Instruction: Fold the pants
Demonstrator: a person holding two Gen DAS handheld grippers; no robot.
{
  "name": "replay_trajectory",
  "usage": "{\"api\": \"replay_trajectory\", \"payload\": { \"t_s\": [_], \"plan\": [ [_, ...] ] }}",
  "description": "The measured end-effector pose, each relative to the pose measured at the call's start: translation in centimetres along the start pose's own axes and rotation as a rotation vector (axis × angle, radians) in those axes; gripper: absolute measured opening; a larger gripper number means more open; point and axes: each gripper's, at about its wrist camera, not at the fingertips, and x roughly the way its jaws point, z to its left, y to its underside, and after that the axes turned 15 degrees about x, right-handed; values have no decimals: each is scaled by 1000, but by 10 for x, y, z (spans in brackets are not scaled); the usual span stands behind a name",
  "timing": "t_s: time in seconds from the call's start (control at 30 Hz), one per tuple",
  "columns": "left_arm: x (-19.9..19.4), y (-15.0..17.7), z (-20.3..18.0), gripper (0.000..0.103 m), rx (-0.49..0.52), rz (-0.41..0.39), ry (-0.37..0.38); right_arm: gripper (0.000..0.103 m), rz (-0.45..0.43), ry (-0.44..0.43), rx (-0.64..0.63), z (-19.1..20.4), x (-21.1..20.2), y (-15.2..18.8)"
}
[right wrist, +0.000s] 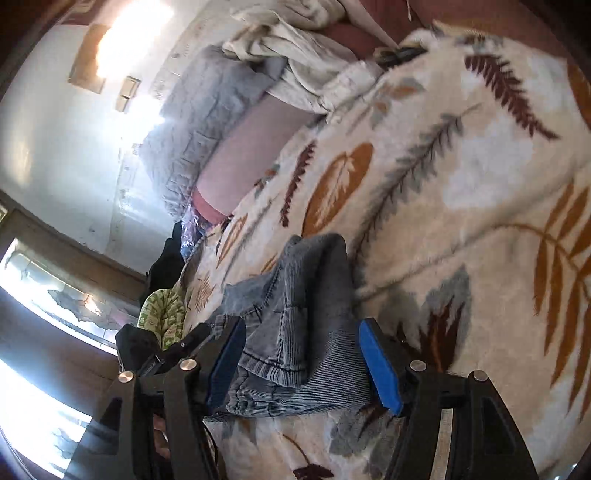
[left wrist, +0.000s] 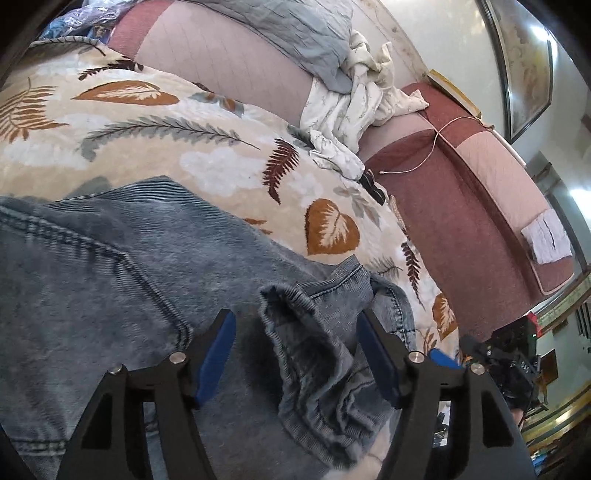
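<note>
Faded blue jeans [left wrist: 110,280] lie on a leaf-patterned blanket [left wrist: 177,147]. In the left wrist view my left gripper [left wrist: 295,319] stands open over them. A bunched elastic waistband fold [left wrist: 303,354] rises between its blue pads [left wrist: 216,358] without being pinched. In the right wrist view my right gripper [right wrist: 303,328] is open too. A folded end of the jeans [right wrist: 295,332] with a stitched hem lies between its blue pads [right wrist: 380,365], loose on the blanket [right wrist: 461,184].
A maroon and pink sofa [left wrist: 461,206] runs behind the blanket, carrying a grey quilted pillow [left wrist: 295,33], crumpled white cloth [left wrist: 354,107] and a thin cord [left wrist: 432,147]. Black gear [left wrist: 517,362] sits at the blanket's right end. A green patterned cloth [right wrist: 162,317] lies at the left.
</note>
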Motion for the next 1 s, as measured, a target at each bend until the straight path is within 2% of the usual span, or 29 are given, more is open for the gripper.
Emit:
{"api": "replay_trajectory", "payload": {
  "t_s": [0.13,0.27,0.33,0.4,0.47,0.53,0.63,0.7,0.8,0.87,0.93,0.97,1.0],
  "plan": [
    [2,-2,-2,69,24,-16,-9,67,53,-26,0,7,18,3],
    [3,-6,0,69,10,-49,29,67,113,24,-47,18,48,14],
    [2,-9,0,68,13,-65,44,62,129,80,-78,23,62,22],
    [1,-12,0,68,24,-84,52,28,130,119,-111,26,68,26],
    [1,-14,2,66,13,-99,74,16,124,116,-138,33,73,32],
    [1,-17,4,61,4,-101,98,15,88,93,-189,47,71,37],
    [-1,-21,6,59,4,-100,115,15,53,13,-214,65,70,38],
    [-7,-22,11,59,-26,-124,124,15,57,-24,-219,80,81,35],
    [-19,-24,26,59,-90,-174,117,15,68,-34,-211,95,111,26],
    [-23,-23,37,59,-136,-185,102,19,110,-58,-159,96,134,20],
    [-24,-22,45,58,-177,-187,84,38,157,-89,-87,90,151,14],
    [-24,-21,49,58,-202,-190,65,62,173,-101,-61,87,159,14],
    [-25,-19,52,58,-220,-193,56,69,173,-95,-45,86,167,14]
  ]
}}
